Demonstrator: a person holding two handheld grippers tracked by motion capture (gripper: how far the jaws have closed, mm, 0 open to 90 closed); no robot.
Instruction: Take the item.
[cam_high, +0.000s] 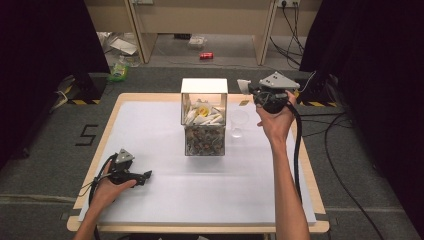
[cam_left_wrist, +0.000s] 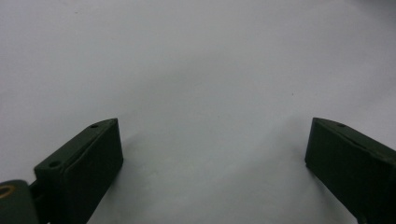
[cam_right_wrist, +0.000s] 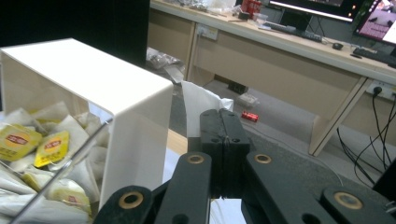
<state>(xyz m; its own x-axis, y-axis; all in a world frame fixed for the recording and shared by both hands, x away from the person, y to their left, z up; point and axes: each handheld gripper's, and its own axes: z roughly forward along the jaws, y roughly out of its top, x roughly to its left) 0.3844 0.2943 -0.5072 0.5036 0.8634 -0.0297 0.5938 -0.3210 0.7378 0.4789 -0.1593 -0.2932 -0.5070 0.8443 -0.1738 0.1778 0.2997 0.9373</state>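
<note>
your right gripper (cam_high: 250, 89) is raised above the far right part of the table (cam_high: 150, 135), just right of the clear box (cam_high: 204, 117) and beyond the clear cup (cam_high: 239, 122). its jaws are pressed together on a white tea bag packet (cam_right_wrist: 198, 107); in the right gripper view the packet stands up out of the closed tips, its upper edge crumpled. from the high view the same packet (cam_high: 243, 85) shows as a small white flap sticking out to the left of the tips, level with the box's white lid (cam_high: 204, 85) and just beside its right edge, not touching it.

the box sits at the middle of the table, toward the far side. its upper compartment holds more tea bags (cam_right_wrist: 51, 144), white with yellow labels, and its lower compartment holds a darker, mixed fill that you can't make out in detail. the cup stands on the table touching or nearly touching the box's right wall, below your right hand (cam_high: 275, 120).

your left gripper (cam_high: 142, 176) lies low at the near left of the table, well apart from the box and the packet. its jaws stand wide apart with only bare white tabletop between them.
</note>
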